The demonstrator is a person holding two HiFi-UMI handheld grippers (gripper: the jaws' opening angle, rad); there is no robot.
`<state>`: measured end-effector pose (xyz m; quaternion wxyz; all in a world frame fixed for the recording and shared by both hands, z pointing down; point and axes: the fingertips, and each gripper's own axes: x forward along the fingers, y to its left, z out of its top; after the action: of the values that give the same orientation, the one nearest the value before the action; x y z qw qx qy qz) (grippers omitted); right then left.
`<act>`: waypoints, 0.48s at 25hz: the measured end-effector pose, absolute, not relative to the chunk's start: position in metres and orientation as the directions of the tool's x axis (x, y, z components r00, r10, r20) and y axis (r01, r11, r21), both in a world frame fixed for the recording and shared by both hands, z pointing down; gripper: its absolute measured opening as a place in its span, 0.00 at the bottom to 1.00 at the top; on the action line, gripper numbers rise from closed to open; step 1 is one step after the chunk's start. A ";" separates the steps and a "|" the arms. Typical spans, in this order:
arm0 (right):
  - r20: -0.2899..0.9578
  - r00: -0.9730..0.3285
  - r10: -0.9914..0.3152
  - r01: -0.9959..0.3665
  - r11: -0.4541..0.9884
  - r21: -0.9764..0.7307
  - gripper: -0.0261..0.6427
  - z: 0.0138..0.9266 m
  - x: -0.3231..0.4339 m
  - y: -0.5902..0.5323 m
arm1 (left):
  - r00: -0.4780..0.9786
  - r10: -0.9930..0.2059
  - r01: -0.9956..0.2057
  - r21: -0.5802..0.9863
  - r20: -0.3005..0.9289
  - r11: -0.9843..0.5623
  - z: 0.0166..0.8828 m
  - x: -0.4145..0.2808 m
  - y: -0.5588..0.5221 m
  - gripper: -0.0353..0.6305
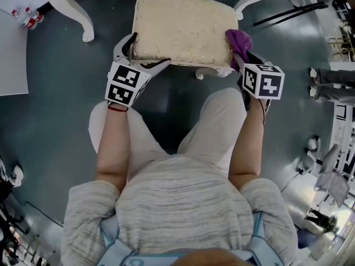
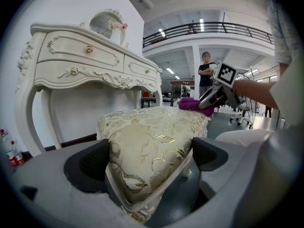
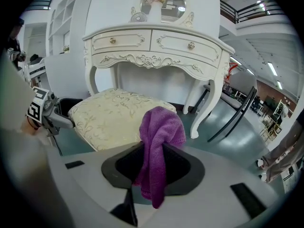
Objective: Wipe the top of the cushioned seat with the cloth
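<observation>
The cushioned seat is cream with a gold leaf pattern and stands in front of my knees. My left gripper clamps the seat's near left corner; in the left gripper view the cushion corner fills the gap between the jaws of that gripper. My right gripper is at the seat's near right corner, shut on a purple cloth. In the right gripper view the cloth hangs out of that gripper, with the seat just beyond it to the left.
A white carved dressing table stands behind the seat, its legs on either side. Small bottles sit on the floor at far left. A person stands in the background. Black chair legs are to the right.
</observation>
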<state>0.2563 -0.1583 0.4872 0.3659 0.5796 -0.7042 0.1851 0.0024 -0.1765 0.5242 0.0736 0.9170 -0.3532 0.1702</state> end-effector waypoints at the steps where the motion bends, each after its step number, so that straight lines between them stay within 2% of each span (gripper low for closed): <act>1: 0.730 -0.065 -0.680 -0.951 0.264 0.162 0.20 0.487 0.254 -0.158 | 0.692 -0.622 -0.673 0.014 0.366 -0.740 0.525 0.002 -0.176 0.89; 12: 0.726 -0.125 -0.676 -0.946 0.301 0.117 0.20 0.484 0.231 -0.160 | 0.697 -0.613 -0.663 0.008 0.372 -0.749 0.524 0.002 -0.176 0.89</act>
<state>0.2309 -0.1603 0.4841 0.3531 0.5594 -0.7250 0.1915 0.0020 -0.1759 0.5243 0.0709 0.9185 -0.3471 0.1755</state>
